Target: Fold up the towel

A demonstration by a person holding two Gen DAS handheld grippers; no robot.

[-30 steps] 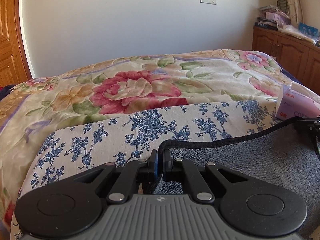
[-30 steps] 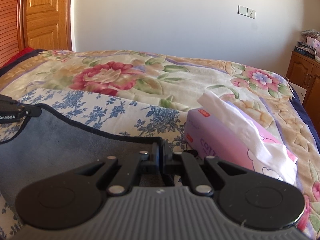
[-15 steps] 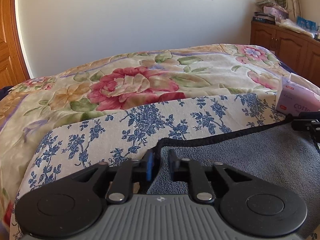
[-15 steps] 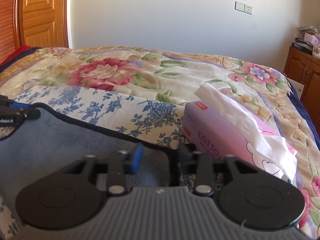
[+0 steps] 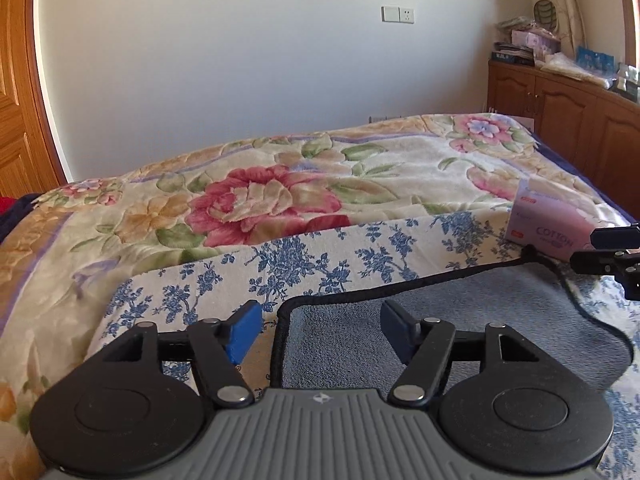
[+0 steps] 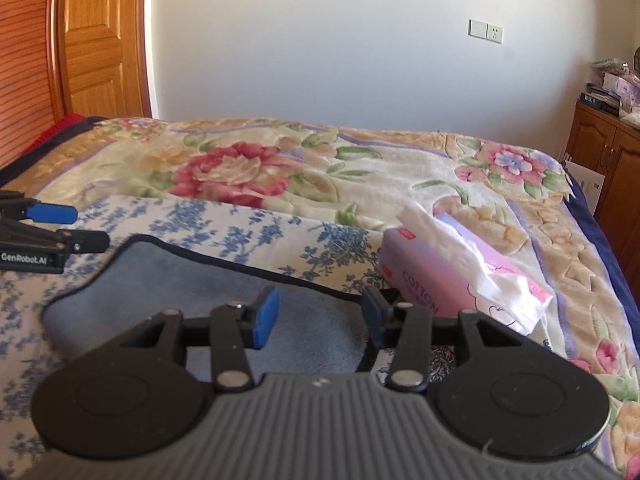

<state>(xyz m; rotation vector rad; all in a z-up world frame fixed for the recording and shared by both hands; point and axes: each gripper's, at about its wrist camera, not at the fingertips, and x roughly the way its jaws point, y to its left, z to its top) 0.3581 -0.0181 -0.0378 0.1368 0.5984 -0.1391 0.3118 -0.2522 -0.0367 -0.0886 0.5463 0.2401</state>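
Both grippers pinched towel hem a second ago; now fingers spread, nothing held. Left gripper (image 5: 320,330): towel (image 5: 460,336) corner lies between fingers, released onto blue-flowered cloth (image 5: 304,264). Right gripper (image 6: 320,314): towel's other corner just ahead of and under fingers, tissue box (image 6: 436,288) just beyond right finger. Judgement: fold laid down, edge dropped; next likely regrasp for further fold. Towel grey-blue, plush, dark piped hem, rounded corners, lying flat on bed.
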